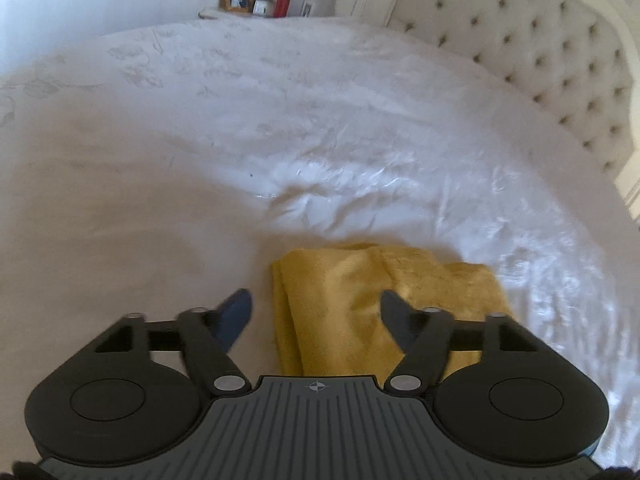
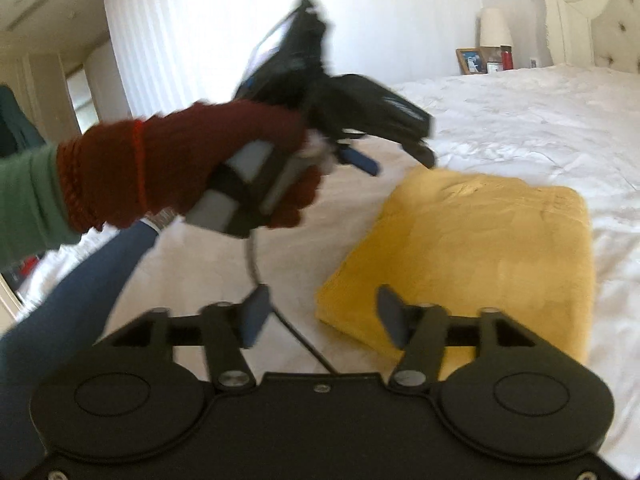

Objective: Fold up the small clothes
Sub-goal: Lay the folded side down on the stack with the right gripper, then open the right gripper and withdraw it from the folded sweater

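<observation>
yellow folded cloth (image 2: 472, 256) lies on white bed (image 2: 520, 120).

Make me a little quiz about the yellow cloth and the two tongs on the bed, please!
1. True or false: the yellow cloth lies folded on the white bed.
2. Which tongs are gripping the cloth? A) left tongs B) right tongs C) neither
3. Fill in: the hand holding the left tongs wears a ______ glove.

Key
1. True: it sits as a neat folded block on the bedspread.
2. C: both tongs stand open with nothing between their fingers.
3. Dark red: the right wrist view shows a knitted dark red glove around the handle.
</observation>
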